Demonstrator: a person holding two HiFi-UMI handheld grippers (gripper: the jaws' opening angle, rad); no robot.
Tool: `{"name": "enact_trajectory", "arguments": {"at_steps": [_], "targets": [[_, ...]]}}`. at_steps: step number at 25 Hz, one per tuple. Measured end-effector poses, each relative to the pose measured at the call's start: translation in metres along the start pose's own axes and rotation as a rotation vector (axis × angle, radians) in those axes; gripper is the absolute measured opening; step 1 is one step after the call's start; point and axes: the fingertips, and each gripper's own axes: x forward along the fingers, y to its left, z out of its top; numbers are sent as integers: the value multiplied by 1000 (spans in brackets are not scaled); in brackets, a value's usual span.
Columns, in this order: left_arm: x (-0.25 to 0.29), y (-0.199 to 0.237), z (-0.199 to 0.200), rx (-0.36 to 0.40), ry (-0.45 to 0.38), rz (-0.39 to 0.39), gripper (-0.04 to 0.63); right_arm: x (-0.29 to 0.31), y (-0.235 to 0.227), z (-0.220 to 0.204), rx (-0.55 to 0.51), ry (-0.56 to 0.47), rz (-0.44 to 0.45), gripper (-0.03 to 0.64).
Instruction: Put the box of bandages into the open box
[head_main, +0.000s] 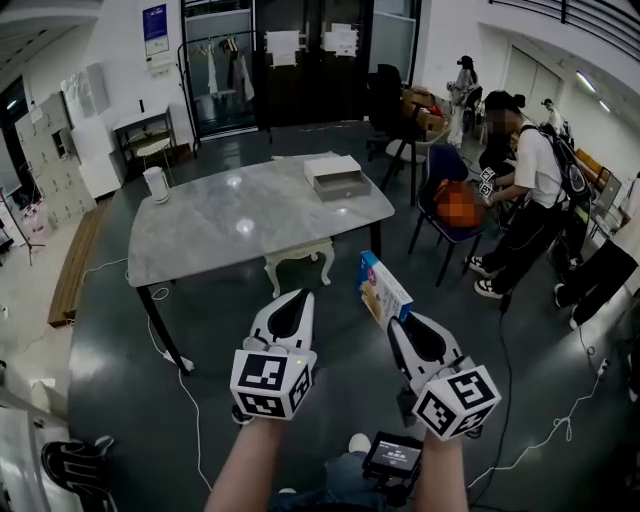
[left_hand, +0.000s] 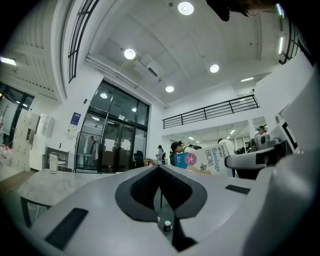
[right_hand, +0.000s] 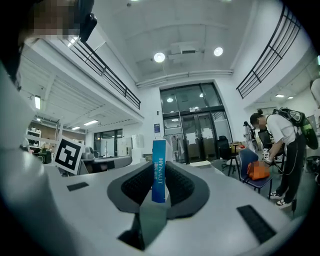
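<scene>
The right gripper pinched the box of bandages by its narrow edge, presumably for carrying to the far open box (left gripper closed, empty).

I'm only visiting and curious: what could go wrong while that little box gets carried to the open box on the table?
The right gripper pinches the box of bandages by its lower end only. Most of it sticks out, so it might twist or slip.
The open box sits at the far side of the table, so the reach may be long.
A cable lies on the floor near the table and could catch a foot.
</scene>
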Motion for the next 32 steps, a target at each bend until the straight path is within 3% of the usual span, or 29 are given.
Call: {"name": "enact_trajectory", "arguments": {"at_steps": [11, 24, 32], "targets": [[117, -15, 3, 0, -14, 109, 12, 57, -118, 19, 31, 20, 116, 92], [148, -17, -5, -5, -14, 193, 12, 81, -162, 15, 45, 32, 189, 92], [192, 11, -4, 12, -17, 157, 12, 132, -185, 15, 49, 43, 168, 92]]}}
